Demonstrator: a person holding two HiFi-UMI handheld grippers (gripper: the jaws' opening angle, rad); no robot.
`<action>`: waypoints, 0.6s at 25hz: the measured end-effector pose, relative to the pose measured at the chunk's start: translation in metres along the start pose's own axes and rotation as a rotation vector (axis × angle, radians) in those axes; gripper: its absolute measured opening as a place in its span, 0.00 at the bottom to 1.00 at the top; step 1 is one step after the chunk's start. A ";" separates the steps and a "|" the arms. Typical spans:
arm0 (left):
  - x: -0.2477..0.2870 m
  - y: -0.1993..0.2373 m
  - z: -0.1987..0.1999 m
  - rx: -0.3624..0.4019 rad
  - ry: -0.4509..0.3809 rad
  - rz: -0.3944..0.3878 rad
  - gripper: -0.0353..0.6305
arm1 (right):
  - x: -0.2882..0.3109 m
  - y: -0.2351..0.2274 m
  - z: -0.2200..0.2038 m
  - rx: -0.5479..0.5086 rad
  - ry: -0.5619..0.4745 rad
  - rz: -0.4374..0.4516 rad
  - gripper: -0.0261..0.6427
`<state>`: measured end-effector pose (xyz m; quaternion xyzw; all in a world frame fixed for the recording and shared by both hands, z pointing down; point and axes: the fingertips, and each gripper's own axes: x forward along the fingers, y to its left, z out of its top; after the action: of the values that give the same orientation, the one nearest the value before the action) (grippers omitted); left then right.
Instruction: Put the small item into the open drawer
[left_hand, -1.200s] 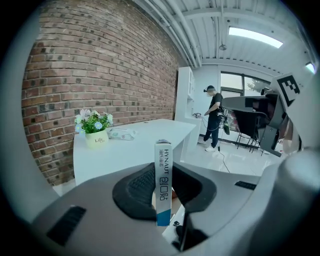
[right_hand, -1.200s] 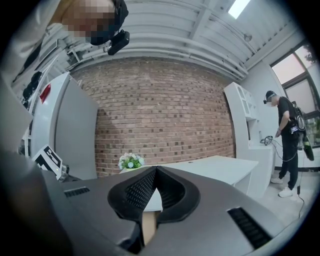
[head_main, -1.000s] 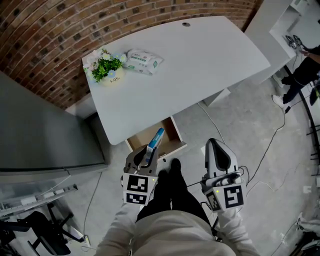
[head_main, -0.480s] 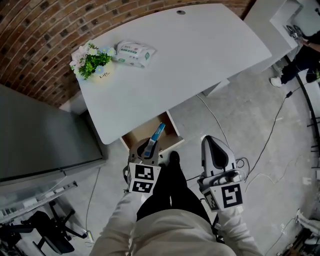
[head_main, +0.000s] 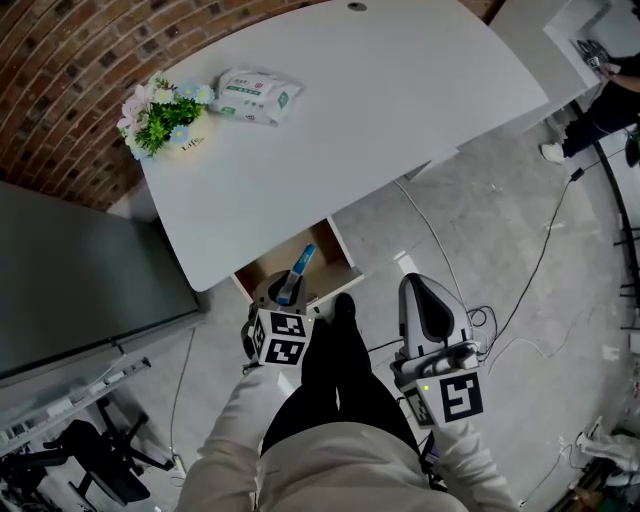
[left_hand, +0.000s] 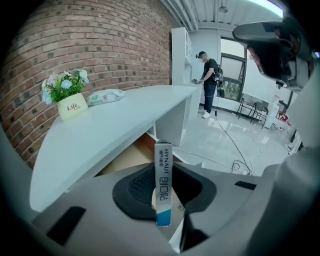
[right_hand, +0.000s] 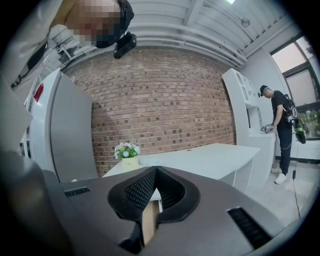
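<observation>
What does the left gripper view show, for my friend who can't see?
The left gripper holds a thin white-and-blue box upright, in front of the open drawer under a white desk. A flower pot stands on it.

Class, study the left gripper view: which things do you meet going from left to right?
flower pot → pack of wipes → small box → person standing far back
</observation>
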<state>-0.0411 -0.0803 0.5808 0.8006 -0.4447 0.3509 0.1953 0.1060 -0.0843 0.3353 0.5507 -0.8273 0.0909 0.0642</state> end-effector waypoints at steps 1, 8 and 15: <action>0.005 0.001 -0.003 0.000 0.010 0.003 0.19 | 0.001 0.000 -0.002 0.004 0.009 0.002 0.08; 0.043 0.011 -0.029 0.001 0.102 0.022 0.19 | 0.010 -0.002 -0.022 0.019 0.067 0.012 0.08; 0.071 0.023 -0.054 -0.028 0.183 0.037 0.19 | 0.017 -0.003 -0.034 0.022 0.079 0.030 0.08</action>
<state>-0.0564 -0.0999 0.6700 0.7541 -0.4446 0.4199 0.2395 0.1026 -0.0931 0.3720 0.5347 -0.8313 0.1223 0.0893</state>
